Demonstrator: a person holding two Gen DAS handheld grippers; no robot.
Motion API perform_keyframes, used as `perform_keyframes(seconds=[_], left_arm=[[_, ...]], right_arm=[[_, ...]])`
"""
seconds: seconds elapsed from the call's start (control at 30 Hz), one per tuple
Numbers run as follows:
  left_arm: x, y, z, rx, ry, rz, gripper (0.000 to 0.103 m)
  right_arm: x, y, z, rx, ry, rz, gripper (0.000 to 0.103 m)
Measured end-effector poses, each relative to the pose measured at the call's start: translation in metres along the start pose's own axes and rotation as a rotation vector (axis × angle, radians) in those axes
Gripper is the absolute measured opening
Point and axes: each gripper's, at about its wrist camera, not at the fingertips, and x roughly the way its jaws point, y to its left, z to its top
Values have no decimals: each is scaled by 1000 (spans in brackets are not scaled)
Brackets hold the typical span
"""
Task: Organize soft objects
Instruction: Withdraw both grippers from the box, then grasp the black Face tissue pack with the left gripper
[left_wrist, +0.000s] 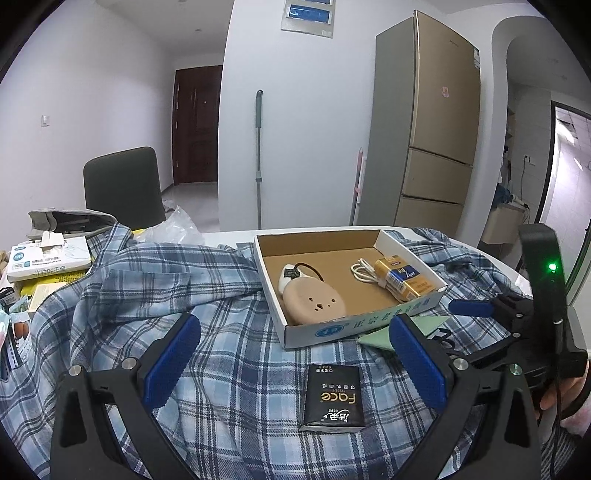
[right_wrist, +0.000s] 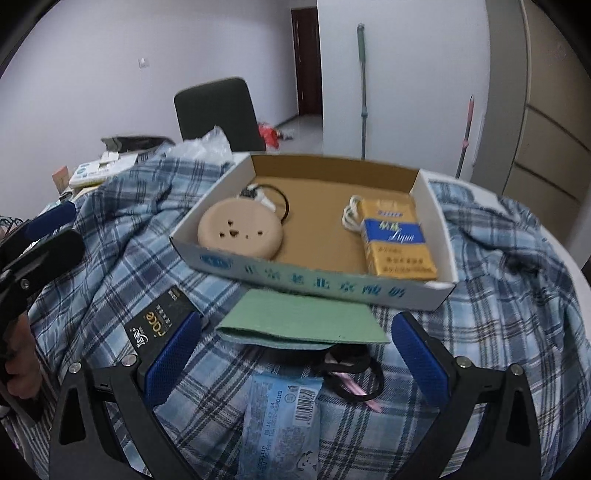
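Hovering over a blue plaid shirt (left_wrist: 236, 332) spread across the table (left_wrist: 495, 258), the left tool (left_wrist: 295, 363) stands wide open and holds nothing; a black tissue pack (left_wrist: 332, 398) lies on the cloth between its blue pads. Ahead of that tool sits a shallow cardboard box (left_wrist: 332, 328) resting on the shirt, with a round beige pouch (left_wrist: 314, 302) in its near left part and a yellow cigarette pack (left_wrist: 404, 282) beside a coiled white cable (left_wrist: 364, 271) to the right. The right tool (right_wrist: 295, 363) is also spread wide and empty. Between its pads, on the shirt, lie a pale blue wrapped packet (right_wrist: 282, 424) and a black hair tie (right_wrist: 351, 376); just ahead of them a green card (right_wrist: 303, 321) pokes out from under the box's front edge. Off to the left of the left tool, a tissue box (left_wrist: 48, 254) sits among clutter past the shirt.
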Motion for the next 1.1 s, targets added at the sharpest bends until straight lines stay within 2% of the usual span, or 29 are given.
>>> perform_keyframes(seconds=[0.2, 0.47, 0.57, 0.67, 0.87, 1.1], left_arm=[[0, 2, 0, -4, 4, -7, 103], [2, 4, -1, -16, 15, -16, 103], [2, 4, -1, -13, 13, -16, 103], [2, 3, -1, -10, 14, -17, 103], [4, 3, -1, -6, 22, -17, 103], [6, 1, -2, 2, 33, -24, 103]], right_arm=[[16, -6, -1, 34, 80, 10, 103], [26, -6, 6, 40, 112, 13, 103], [26, -5, 10, 43, 86, -18, 103], [30, -4, 10, 31, 114, 17, 103], [27, -4, 7, 28, 111, 22, 99], [-10, -7, 5, 4, 51, 25, 99]])
